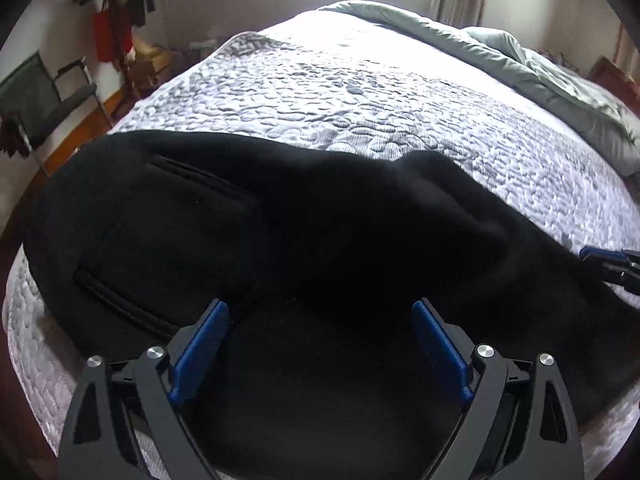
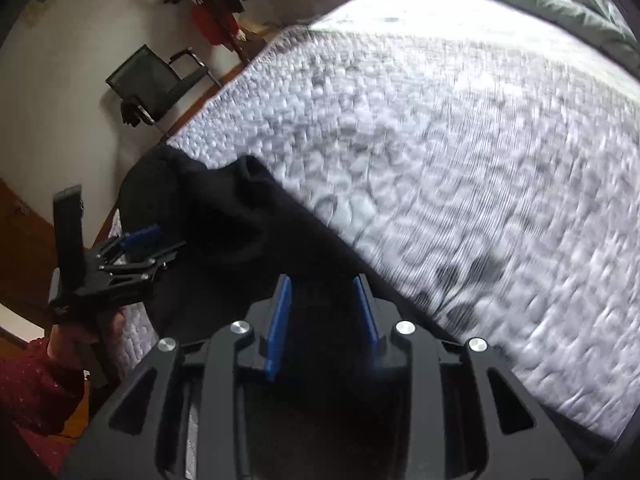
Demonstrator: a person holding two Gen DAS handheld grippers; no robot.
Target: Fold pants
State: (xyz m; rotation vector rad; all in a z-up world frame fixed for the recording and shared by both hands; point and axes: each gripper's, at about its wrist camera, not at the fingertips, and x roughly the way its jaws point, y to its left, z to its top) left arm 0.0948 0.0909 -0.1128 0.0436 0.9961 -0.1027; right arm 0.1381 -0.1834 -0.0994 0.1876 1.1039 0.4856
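Black pants (image 1: 280, 220) lie across the near edge of a bed with a grey-white quilt (image 1: 340, 92). A back pocket shows at the left. My left gripper (image 1: 320, 312) is open, its blue pads wide apart just above the pants' near edge, with nothing between them. My right gripper (image 2: 322, 284) is open with a narrower gap, low over the black cloth (image 2: 248, 224); I see no cloth pinched between its pads. The right gripper also shows at the right edge of the left wrist view (image 1: 612, 264). The left gripper shows in the right wrist view (image 2: 140, 248), held by a hand in a red sleeve.
A grey-green duvet (image 1: 560, 80) is bunched at the far right of the bed. A dark chair (image 1: 44, 100) stands by the wall on the wooden floor at the left, with hanging clothes (image 1: 116, 20) behind it. A window is at the far wall.
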